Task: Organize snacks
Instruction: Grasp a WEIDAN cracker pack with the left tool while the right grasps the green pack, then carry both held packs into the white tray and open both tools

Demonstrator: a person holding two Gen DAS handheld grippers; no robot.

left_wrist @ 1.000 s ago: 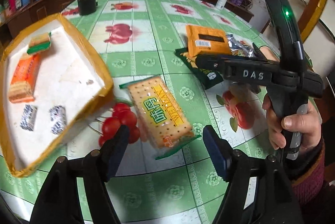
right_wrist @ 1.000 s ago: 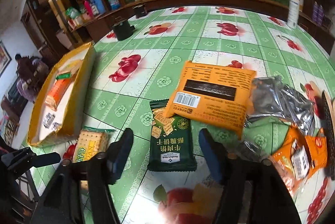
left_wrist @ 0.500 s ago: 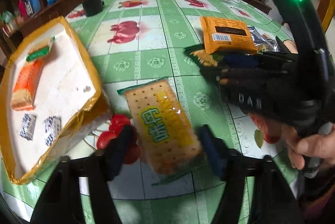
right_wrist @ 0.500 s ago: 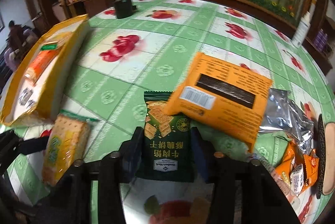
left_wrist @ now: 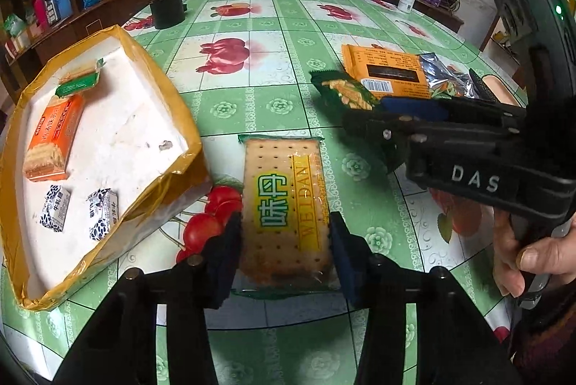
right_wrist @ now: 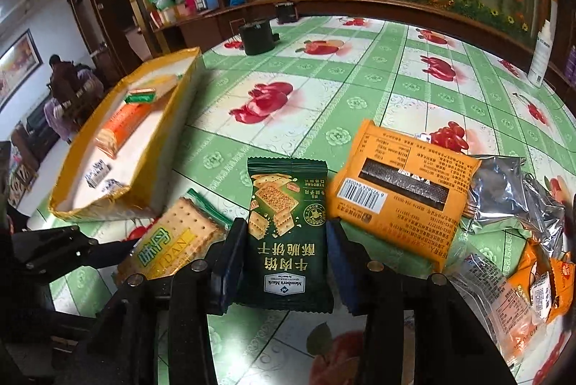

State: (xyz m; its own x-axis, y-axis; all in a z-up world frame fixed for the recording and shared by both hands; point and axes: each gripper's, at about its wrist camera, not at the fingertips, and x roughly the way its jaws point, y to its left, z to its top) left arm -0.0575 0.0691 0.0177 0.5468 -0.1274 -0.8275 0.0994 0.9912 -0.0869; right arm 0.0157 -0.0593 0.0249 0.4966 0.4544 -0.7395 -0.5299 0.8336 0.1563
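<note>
A clear-wrapped cracker pack (left_wrist: pixel 284 190) with green and yellow print lies on the green tablecloth beside the tray. My left gripper (left_wrist: pixel 284 241) straddles its near end; the jaws are closing and the pads touch its two long sides. A dark green cracker pack (right_wrist: pixel 286 223) lies flat with its far corner under an orange pack (right_wrist: pixel 403 187). My right gripper (right_wrist: pixel 284 262) is shut on the green pack's sides. A yellow-rimmed white tray (left_wrist: pixel 180 118) to the left holds an orange wafer pack (left_wrist: pixel 54 140), a green-ended pack and two small white sweets.
A silver foil bag (right_wrist: pixel 511 190) and small orange packets (right_wrist: pixel 540 284) lie at the right. A black container (right_wrist: pixel 257 37) and a white bottle (right_wrist: pixel 540 57) stand near the table's far edge. A hand (left_wrist: pixel 529 259) holds the right gripper's handle.
The left gripper came down over the cracker pack and its jaws narrowed onto its sides. The right gripper moved in over the green pack and its jaws closed on it.
</note>
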